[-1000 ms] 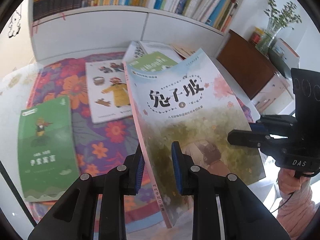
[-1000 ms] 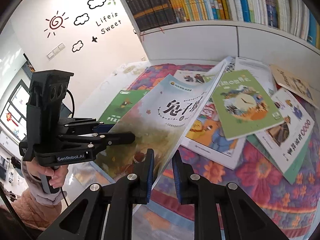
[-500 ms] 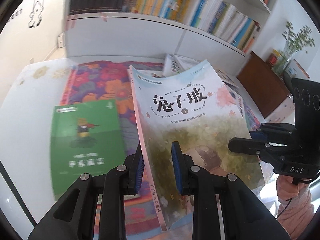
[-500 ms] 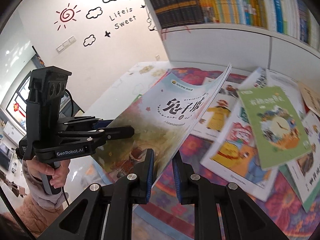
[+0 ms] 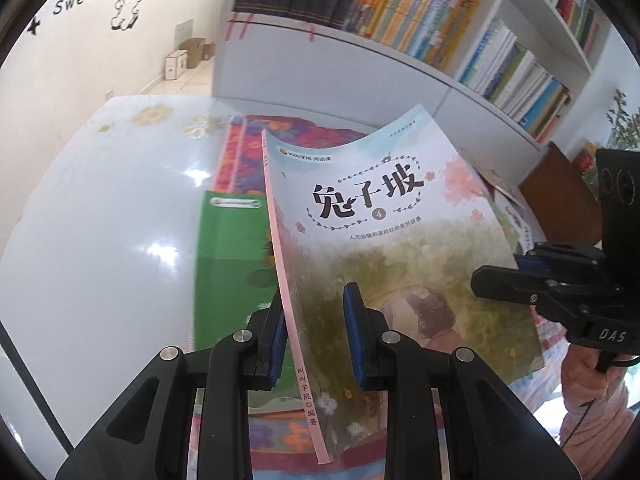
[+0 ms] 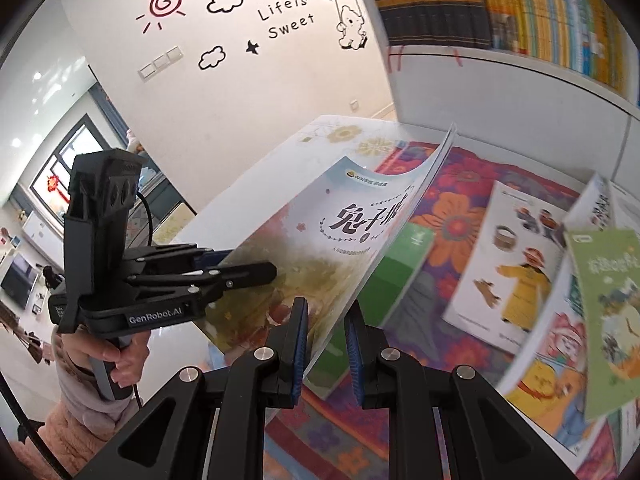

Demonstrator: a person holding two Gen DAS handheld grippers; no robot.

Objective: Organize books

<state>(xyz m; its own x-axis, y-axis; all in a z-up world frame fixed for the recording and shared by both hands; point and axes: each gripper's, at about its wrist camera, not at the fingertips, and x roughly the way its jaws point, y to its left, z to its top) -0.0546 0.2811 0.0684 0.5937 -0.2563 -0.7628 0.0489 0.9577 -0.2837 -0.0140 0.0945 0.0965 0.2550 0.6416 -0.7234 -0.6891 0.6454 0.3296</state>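
You hold the pale-blue paperback book aloft (above the green book), left gripper and right gripper both pinching it

A glossy white table with faint flower prints carries a bright floral cloth. On the cloth lie a green book at its left edge, a white picture book to the green book's right, and further right overlapping books topped by a light-green one.
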